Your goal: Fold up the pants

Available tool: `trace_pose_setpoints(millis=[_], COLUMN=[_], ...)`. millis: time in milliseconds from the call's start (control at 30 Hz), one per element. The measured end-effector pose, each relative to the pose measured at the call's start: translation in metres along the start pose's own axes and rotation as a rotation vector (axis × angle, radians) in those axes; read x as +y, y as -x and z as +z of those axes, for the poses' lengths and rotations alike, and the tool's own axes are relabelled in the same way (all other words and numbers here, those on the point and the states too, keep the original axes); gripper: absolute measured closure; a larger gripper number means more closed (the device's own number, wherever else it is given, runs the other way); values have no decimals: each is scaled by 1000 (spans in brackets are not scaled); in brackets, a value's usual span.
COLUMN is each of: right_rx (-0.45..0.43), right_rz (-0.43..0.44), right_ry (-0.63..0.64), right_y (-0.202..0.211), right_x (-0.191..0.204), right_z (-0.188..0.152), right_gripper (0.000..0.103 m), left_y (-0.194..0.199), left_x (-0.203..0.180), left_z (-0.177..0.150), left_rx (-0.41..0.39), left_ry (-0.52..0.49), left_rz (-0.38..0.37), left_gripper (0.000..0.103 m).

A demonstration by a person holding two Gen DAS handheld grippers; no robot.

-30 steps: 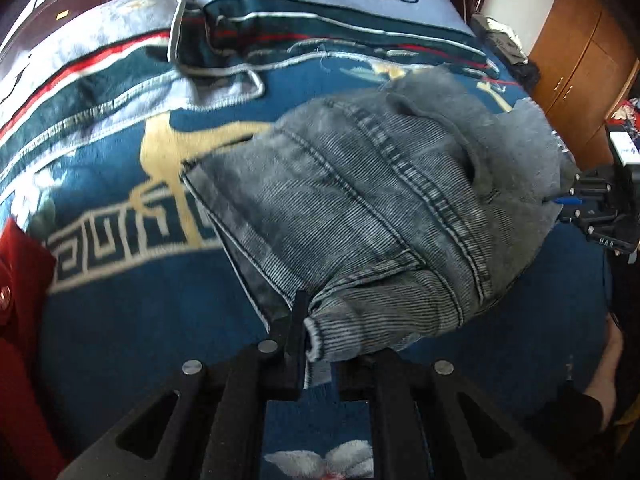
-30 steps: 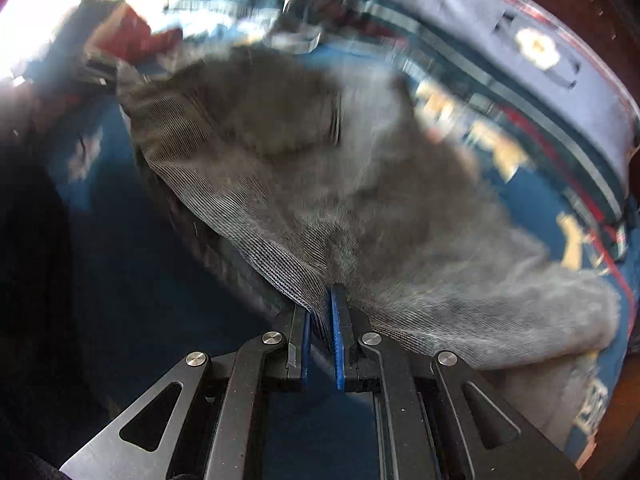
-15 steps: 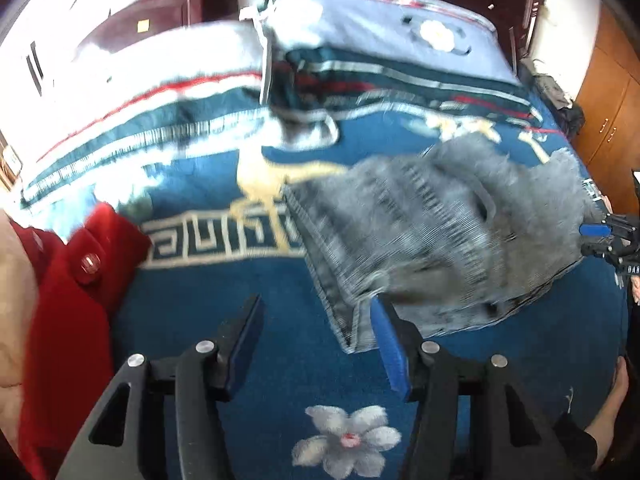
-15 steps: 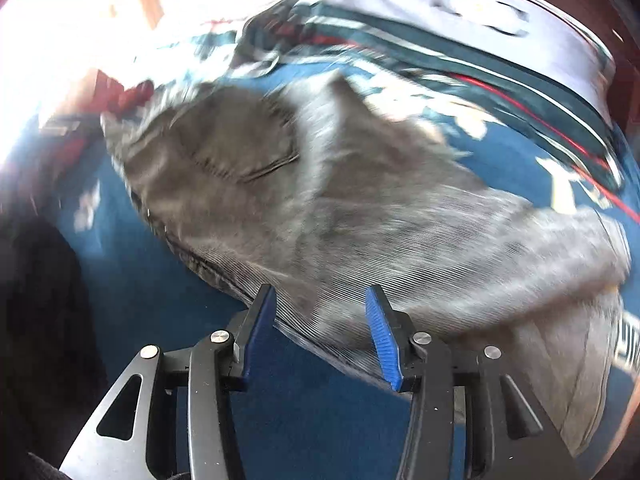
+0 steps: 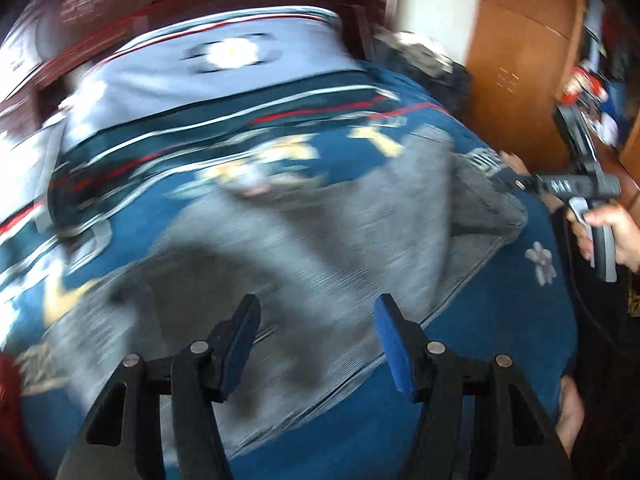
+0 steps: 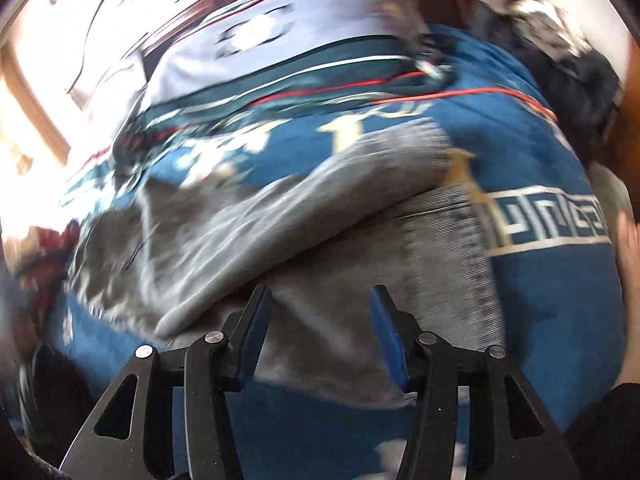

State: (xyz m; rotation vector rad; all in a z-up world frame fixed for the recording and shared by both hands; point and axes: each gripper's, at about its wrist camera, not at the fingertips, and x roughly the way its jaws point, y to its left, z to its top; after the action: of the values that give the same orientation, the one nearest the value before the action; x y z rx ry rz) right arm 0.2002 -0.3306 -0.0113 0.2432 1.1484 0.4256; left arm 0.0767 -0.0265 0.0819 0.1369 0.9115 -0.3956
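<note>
Hovering both tongs over the grey pants (image 5: 320, 240), which lie spread and partly folded on the blue patterned bedspread (image 5: 500, 344). My left gripper (image 5: 316, 344) has just been opening; jaws stand apart, nothing clamped, fabric below them. My right gripper (image 6: 318, 332) likewise has just been opening, jaws apart and holding nothing, above the pants' near edge. Both views blurred. Wooden wardrobe (image 5: 520, 72) stands beyond the bed.

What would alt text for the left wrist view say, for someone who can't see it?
Grey corduroy pants lie spread on a blue patterned bedspread, blurred by motion. The left tongs, black with blue pads, stand open over them, gripping nothing. At right, a hand holds the other tool.
</note>
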Motion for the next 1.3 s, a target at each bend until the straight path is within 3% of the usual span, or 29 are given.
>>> trace_pose_setpoints(millis=[267,400,467,500,533,600,667,700,767,833,933,1033,1300], right_rx=[-85,-61,-79,-84,-84,-72,-61,-57,-56,-51,-35,4,64], right_rz=[-9,-46,-33,-22,-15,6,26,39,54,66,116,188,374], right_ry=[-208,-204,-206,-207,-207,-202,-196,-190,-164,-129,-100,-107,-393], right_y=[-3,-7,-5,-4,-5,-7,-11,-13,-17,-23,-35,-50,-52], right_x=[-56,-61,-61,-62,-63,-63,-61,-60,-55,-49,-42,-36,-42], right_z=[3,2,5,7,7,9,13,17,24,31,38,43,7], right_gripper=[53,53,53,53,53,53,53,53,53,53,52,52,50], left_y=[-90,-149,-174,-179,-180,-172,-164,-160,-154,-149,-141,-140,-133], left_x=[-122,-159,-166,-163,-153,-119,-72,-49,-18,2,30,34,14], left_z=[94,117,113,113,116,125,127,125,121,116,105,100,106], left_rx=[37,166,245,266,266,245,219,202,183,172,157,157,134], left_ry=[-193,-277,-328,-322,-262,-60,192,292,382,414,484,475,396], left_rz=[-98,-64,-2,1,-29,-169,-330,-374,-373,-328,-333,-328,-303], left_gripper=[41,41,65,81,85,93,93,93,93,93,93,93,92])
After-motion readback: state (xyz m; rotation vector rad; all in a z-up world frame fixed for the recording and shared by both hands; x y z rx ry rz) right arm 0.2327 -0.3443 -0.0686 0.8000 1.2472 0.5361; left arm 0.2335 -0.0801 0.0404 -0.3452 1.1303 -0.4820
